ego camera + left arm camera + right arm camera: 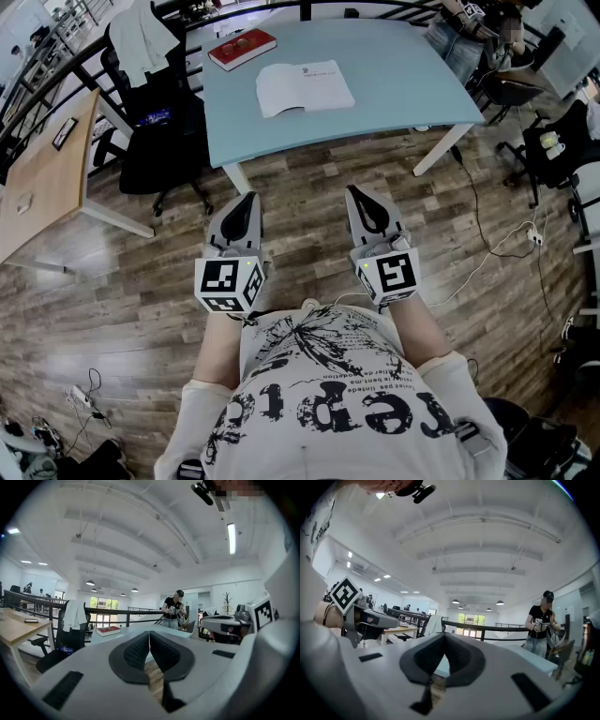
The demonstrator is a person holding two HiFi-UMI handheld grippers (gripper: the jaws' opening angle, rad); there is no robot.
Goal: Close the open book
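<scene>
My left tongs [247, 199] and right tongs [357, 194], ribbed black pads pressed together on nothing, hover over the wood-plank floor [141, 309], well short of the open book [304, 87] lying flat, white-paged, on the smooth pale-blue surface [403, 89] near a red hardback [242, 49].

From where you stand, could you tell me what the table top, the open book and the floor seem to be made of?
Table top: smooth pale blue surface with a soft sheen, probably laminate or painted board.
Open book: matte white paper, pages lying flat.
Floor: brown planks with visible grain and seams, either wood or wood-look laminate.
</scene>
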